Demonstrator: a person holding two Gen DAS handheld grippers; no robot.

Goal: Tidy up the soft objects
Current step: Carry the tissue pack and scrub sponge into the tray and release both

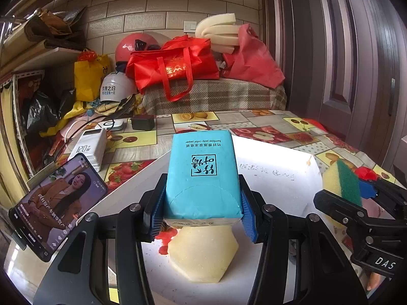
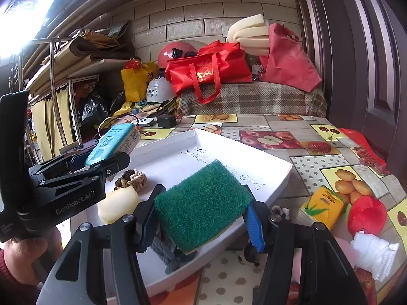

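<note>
My left gripper (image 1: 202, 218) is shut on a blue tissue pack (image 1: 203, 172) and holds it above the white tray (image 1: 277, 157); the pack also shows in the right wrist view (image 2: 112, 143). My right gripper (image 2: 203, 221) is shut on a green-and-yellow scrub sponge (image 2: 201, 203), held over the tray's (image 2: 254, 157) near edge; the sponge also shows in the left wrist view (image 1: 342, 180). In the tray lie a pale yellow sponge (image 1: 203, 251), a braided rope knot (image 2: 132, 178) and a grey rope piece (image 2: 168, 251).
A phone on a stand (image 1: 56, 203), a white power bank (image 1: 91, 147) and a black charger (image 1: 143, 122) sit left of the tray. A yellow tissue pack (image 2: 323, 206), a red plush (image 2: 367, 214) and a white cloth item (image 2: 374, 256) lie right. Bags and helmets fill the back.
</note>
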